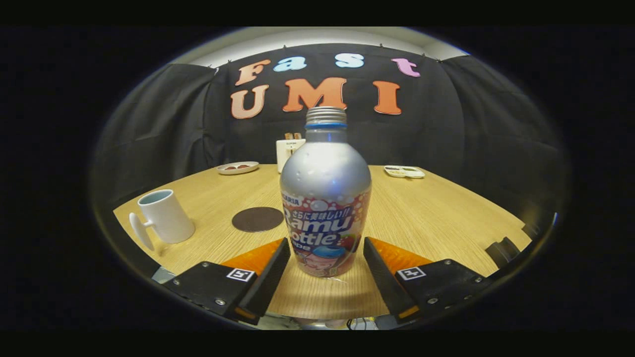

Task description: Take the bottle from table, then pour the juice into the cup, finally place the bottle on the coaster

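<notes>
A silver bottle (pixel 325 198) with a printed label and a threaded neck stands upright on the wooden table (pixel 436 218). It sits between the tips of my gripper (pixel 326 253), whose fingers (pixel 270 270) stand open on either side with a small gap to the bottle's base. A white cup (pixel 166 216) with its handle toward me stands to the left, ahead of the left finger. A dark round coaster (pixel 257 219) lies flat between the cup and the bottle.
At the table's far edge lie a small plate (pixel 237 167) with red pieces, a white box (pixel 288 150) behind the bottle, and a flat white device (pixel 404 171) to the right. Black clamps (pixel 503 250) sit on the table's right edge.
</notes>
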The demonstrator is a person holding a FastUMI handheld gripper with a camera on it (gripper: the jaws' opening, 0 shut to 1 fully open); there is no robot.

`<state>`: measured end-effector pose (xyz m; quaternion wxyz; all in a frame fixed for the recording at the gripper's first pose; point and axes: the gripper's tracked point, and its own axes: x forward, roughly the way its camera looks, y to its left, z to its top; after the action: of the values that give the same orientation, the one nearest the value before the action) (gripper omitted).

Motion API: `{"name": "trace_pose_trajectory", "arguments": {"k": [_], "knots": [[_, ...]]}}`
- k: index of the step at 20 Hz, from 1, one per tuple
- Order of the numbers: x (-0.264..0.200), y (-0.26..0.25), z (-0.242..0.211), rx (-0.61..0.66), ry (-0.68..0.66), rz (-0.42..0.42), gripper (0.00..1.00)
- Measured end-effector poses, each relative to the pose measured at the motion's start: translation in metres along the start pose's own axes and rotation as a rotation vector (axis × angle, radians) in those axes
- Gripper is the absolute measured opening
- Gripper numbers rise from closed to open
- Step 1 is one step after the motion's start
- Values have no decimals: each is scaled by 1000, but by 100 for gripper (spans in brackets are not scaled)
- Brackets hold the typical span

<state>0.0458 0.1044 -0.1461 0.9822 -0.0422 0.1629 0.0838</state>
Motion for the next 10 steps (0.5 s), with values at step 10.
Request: {"name": "trace_pose_trajectory", "arguments": {"k": [10], "knots": [[-17, 31, 26, -134, -92, -30, 76]]}}
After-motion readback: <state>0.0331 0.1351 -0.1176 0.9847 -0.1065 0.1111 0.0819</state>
